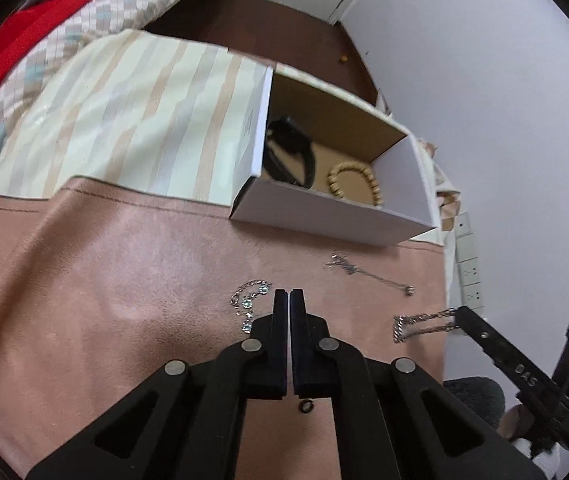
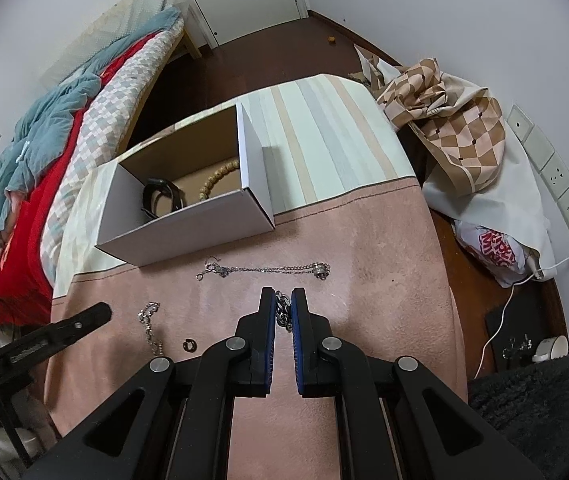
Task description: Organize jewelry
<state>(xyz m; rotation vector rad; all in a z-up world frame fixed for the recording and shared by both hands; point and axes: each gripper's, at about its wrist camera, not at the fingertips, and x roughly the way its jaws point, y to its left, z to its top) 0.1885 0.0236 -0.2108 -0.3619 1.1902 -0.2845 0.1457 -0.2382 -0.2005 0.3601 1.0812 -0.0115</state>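
Box (image 2: 188,224) already holds black band (image 2: 162,196) and bead bracelet (image 2: 214,178). Your right gripper (image 2: 283,312) fingers clamp the chunky chain (image 2: 282,312); left gripper (image 1: 288,300) fingers together, empty. Thin necklace (image 2: 268,269), crystal bracelet (image 2: 149,322), small ring (image 2: 189,345) remain on the desk (image 2: 384,300).

right gripper (image 2: 283,312): low centre, jaws nearly closed on a chunky silver chain (image 2: 282,312) pinched between the blue pads.
thin silver necklace (image 2: 264,270): stretched flat on the pink cloth (image 2: 384,280), at 12 o'clock from the fingertips.
white cardboard box (image 2: 188,216): at 11 o'clock, open, holding a black band (image 2: 162,198) and a wooden bead bracelet (image 2: 216,180).
silver link bracelet (image 2: 149,326): at 9 o'clock, on the cloth.
small dark ring (image 2: 189,345): just beside that bracelet.
left gripper (image 2: 100,314): at 9 o'clock, near the bracelet; jaw gap not discernible.
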